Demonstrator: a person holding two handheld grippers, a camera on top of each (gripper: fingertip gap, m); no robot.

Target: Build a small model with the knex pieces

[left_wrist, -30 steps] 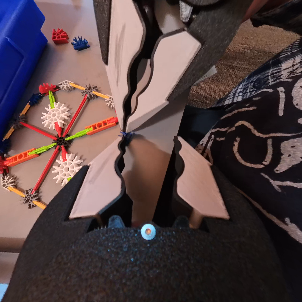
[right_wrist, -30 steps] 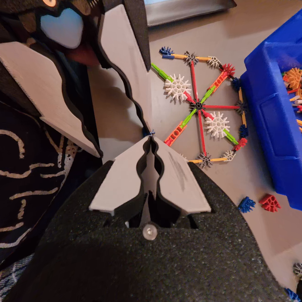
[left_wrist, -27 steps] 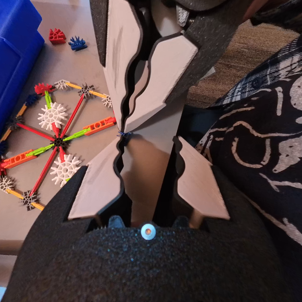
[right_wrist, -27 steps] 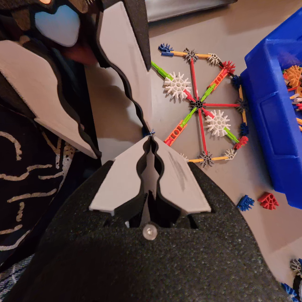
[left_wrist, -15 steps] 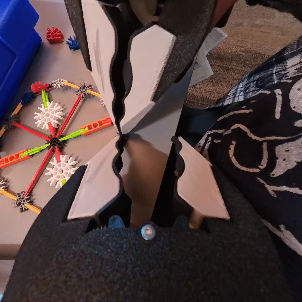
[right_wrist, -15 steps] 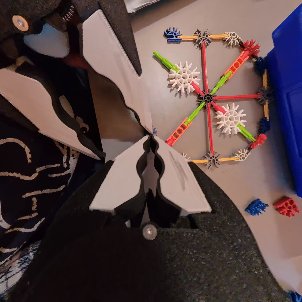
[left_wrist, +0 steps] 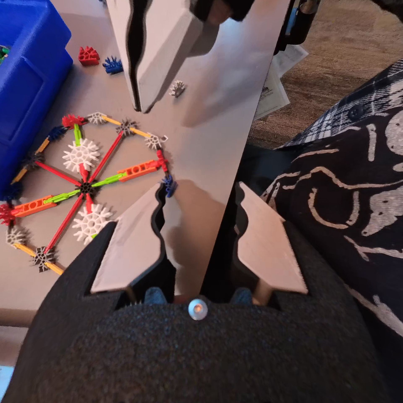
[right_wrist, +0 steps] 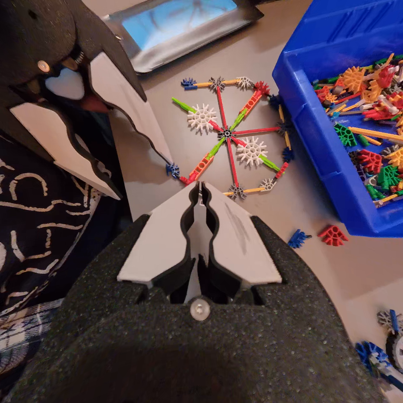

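A flat wheel of rods and connectors [left_wrist: 85, 187] lies on the grey table [left_wrist: 207, 130]; it also shows in the right wrist view [right_wrist: 226, 133]. A small blue connector [left_wrist: 169, 185] sits at the wheel's near rim, joined by a short dark rod to a red connector [left_wrist: 161, 162]. My left gripper [left_wrist: 200, 187] is open, and its left fingertip [left_wrist: 160, 190] touches the blue connector [right_wrist: 172, 169]. My right gripper [right_wrist: 200, 184] is shut with nothing seen between its tips, and it hovers near the wheel's rim. In the left wrist view my right gripper [left_wrist: 139, 108] is raised and blurred.
A blue bin [right_wrist: 305, 113] holding several loose pieces stands against the wheel's far side. A loose red connector [right_wrist: 332, 235], a blue one [right_wrist: 297, 238] and a grey one [left_wrist: 177, 88] lie on the table. A tablet [right_wrist: 181, 28] lies beyond. A person's dark patterned shirt [left_wrist: 338, 196] is beside the table edge. The grippers' ends are close to 7 cm from one another.
The right gripper's tips met the left fingertip at the blue connector; it has since pulled away, still shut. The blue connector stays at the wheel's rim beside the open left gripper.
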